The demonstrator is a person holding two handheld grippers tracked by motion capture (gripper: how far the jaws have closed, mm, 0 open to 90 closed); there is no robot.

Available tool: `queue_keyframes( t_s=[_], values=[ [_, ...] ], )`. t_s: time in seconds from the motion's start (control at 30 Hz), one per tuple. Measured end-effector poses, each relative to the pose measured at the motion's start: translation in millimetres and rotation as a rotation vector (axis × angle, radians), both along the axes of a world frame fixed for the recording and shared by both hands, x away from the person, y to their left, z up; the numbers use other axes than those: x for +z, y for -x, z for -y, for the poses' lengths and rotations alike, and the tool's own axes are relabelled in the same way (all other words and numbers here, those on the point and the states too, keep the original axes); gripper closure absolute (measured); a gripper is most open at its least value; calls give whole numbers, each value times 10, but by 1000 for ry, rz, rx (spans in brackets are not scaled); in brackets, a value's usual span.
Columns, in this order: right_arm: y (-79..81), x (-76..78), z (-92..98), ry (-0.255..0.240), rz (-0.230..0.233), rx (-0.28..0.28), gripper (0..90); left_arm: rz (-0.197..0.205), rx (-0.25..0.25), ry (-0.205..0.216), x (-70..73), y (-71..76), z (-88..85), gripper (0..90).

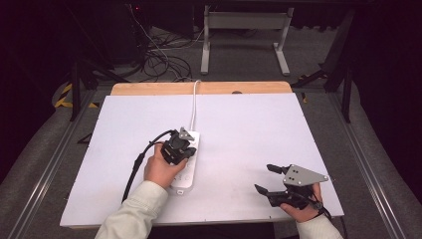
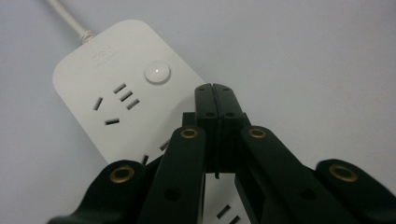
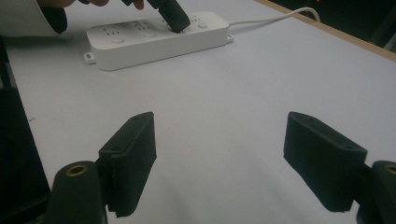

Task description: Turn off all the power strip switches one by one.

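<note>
The power strip [image 1: 188, 164] lies flat on the white board [image 1: 249, 149], left of centre in the high view, its long axis running toward the top of the frame. Its white cord [image 1: 194, 102] leaves the far end and passes over the board's upper edge.

The left gripper [image 1: 179, 149] stands over the strip with its jaws pressed together, nothing between them. In the left gripper view the closed tips [image 2: 215, 100] sit just right of a round button [image 2: 157, 73] at frame centre-top; in the right gripper view the tips rest on the strip's top face [image 3: 175, 21], upper left of frame. Whether they press a switch there cannot be told.

The right gripper [image 1: 268, 179] lies at lower right of the high view, well apart from the strip, jaws wide apart and empty.

Judgement on handling: the strip is a rigid plastic shell, probably light, smooth and likely to slide on the board when pushed from the side. The cord is flexible and will drag. Best hold would be across the 2 long side walls near mid-length, not by the cord. The buttons want a straight downward push, with the body steadied if it shifts.
</note>
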State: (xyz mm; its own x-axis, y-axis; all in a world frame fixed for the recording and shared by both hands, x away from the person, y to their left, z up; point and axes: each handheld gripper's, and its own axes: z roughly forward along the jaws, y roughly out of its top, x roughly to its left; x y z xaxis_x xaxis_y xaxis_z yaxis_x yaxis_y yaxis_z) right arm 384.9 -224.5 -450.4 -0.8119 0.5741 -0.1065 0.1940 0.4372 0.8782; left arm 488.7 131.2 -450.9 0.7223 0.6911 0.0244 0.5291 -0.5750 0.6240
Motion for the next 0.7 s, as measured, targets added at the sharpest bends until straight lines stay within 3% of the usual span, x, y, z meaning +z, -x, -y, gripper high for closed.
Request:
queue_keyframes(
  t_s=[0.03,0.07,0.13,0.2,0.3,0.4,0.7],
  values=[
    [-2,0,2,0,2,0,262,20,0,1,23,21,3,900],
    [-3,1,6,-1,4,0,261,10,18,-13,53,25,11,900],
    [-8,1,14,-2,3,0,261,2,2,35,128,33,5,900],
    [-16,-4,21,-2,1,0,261,20,3,40,190,35,-17,900],
    [-22,-8,23,-1,0,0,261,8,17,74,202,20,-65,900],
    [-15,-8,20,0,2,-1,261,30,11,57,226,39,-64,900],
    [-11,-8,15,0,-1,-3,261,43,12,72,264,50,-76,900]
  ],
)
